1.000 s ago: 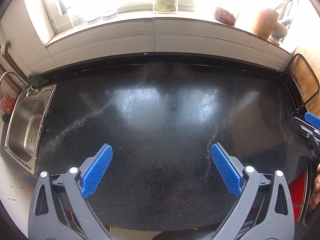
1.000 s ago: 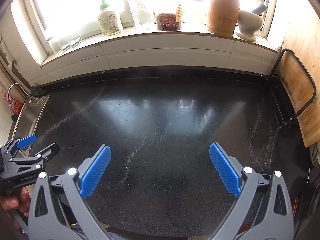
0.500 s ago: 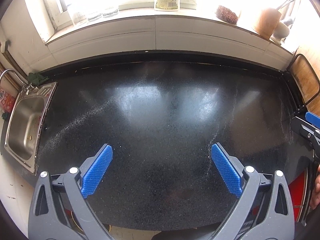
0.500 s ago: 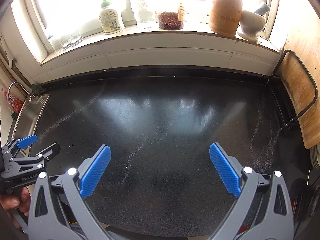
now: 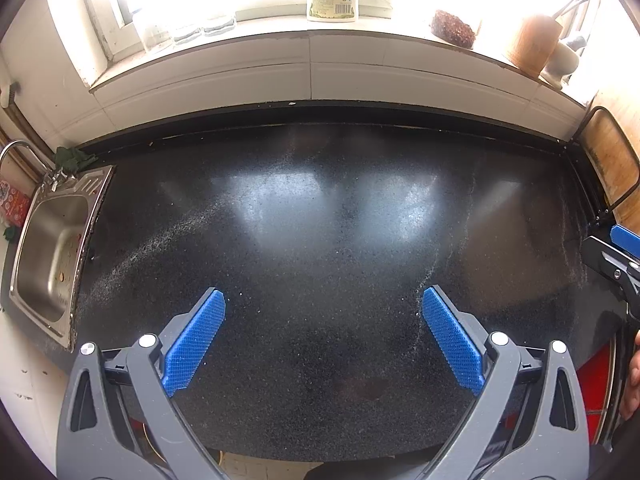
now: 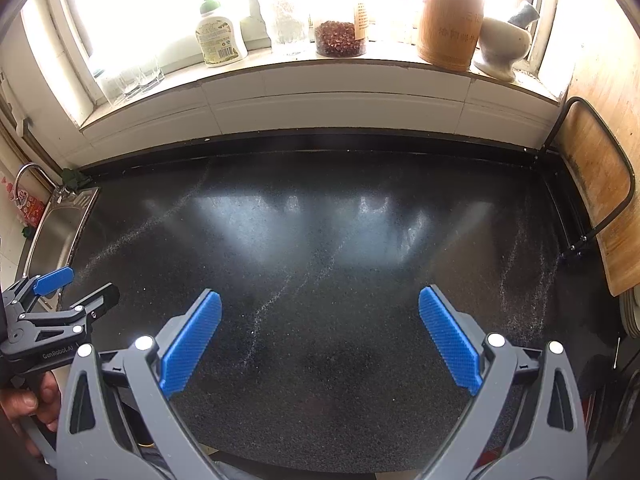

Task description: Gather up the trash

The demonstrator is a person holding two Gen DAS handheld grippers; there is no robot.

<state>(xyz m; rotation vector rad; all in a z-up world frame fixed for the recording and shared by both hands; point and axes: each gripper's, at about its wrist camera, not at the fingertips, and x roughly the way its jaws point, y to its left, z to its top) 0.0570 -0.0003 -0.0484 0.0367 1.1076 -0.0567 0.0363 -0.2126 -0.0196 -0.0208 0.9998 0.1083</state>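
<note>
1. Your left gripper (image 5: pixel 324 336) is spread wide with nothing between its blue, ribbed pads (image 5: pixel 196 334); the arms behind them are smooth grey plastic.
2. Your right gripper (image 6: pixel 320 336) is just as wide apart and also empty.
3. Ahead of both lies a glossy black speckled countertop (image 5: pixel 320 220), streaked with thin lines of pale, grainy powder (image 6: pixel 276 296).
4. No loose piece of trash shows on that surface in either view, so you cannot tell where the trash is.
5. Far to the left of your left gripper sits a rectangular stainless-steel sink (image 5: pixel 52 248), with a curved tap (image 5: pixel 16 152) at its far corner.
6. Beyond the counter, a white sill carries a plastic soap bottle (image 6: pixel 218 34), a clear jar of reddish pieces (image 6: pixel 340 38), a round wooden holder (image 6: pixel 450 24) and a stone mortar (image 6: pixel 502 42).
7. To the right of your right gripper, a wooden board (image 6: pixel 600 168) leans in a black wire rack (image 6: pixel 624 200).
</note>
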